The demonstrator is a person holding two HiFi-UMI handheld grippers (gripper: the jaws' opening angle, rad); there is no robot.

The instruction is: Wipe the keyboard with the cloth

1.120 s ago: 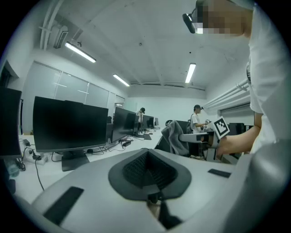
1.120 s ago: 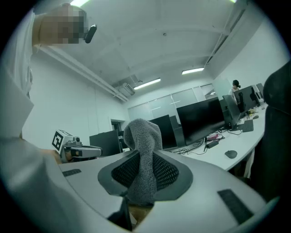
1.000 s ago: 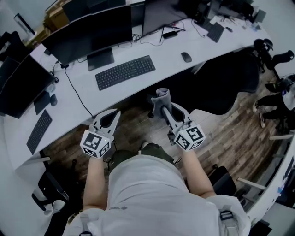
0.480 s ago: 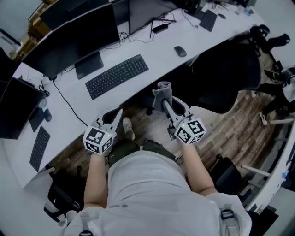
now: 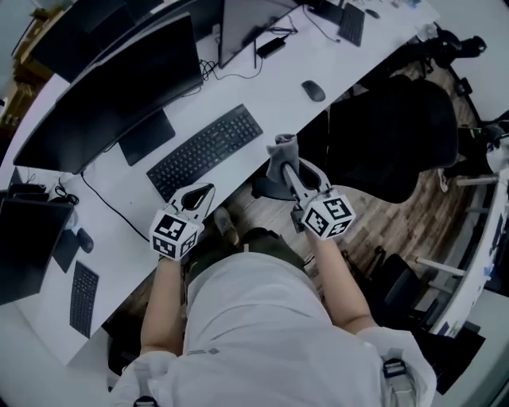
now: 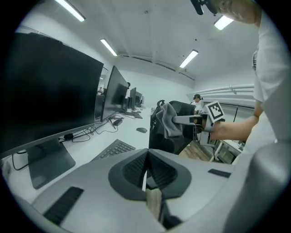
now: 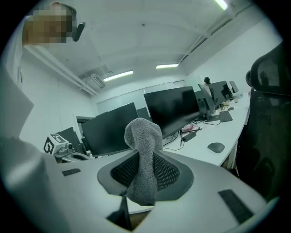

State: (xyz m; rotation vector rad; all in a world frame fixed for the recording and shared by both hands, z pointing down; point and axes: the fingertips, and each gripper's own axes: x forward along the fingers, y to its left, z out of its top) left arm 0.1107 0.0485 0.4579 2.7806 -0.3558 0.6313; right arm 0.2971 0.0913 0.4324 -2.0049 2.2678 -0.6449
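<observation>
A black keyboard (image 5: 204,150) lies on the white desk (image 5: 270,87) in front of a large dark monitor (image 5: 111,95). My right gripper (image 5: 285,163) is shut on a grey cloth (image 5: 281,155), which hangs just off the desk's near edge, right of the keyboard. The cloth (image 7: 144,157) stands up between the jaws in the right gripper view. My left gripper (image 5: 197,193) is shut with nothing in it, at the desk edge below the keyboard (image 6: 113,149). The right gripper with the cloth (image 6: 167,120) shows in the left gripper view.
A mouse (image 5: 312,91) lies right of the keyboard. A black office chair (image 5: 390,139) stands close on the right. A second monitor (image 5: 250,24), cables and another keyboard (image 5: 83,298) at far left share the desk. More chairs stand behind on the wood floor.
The person has stepped closer to the desk. Both grippers have moved up to the desk edge near the keyboard, the right still holding the cloth.
</observation>
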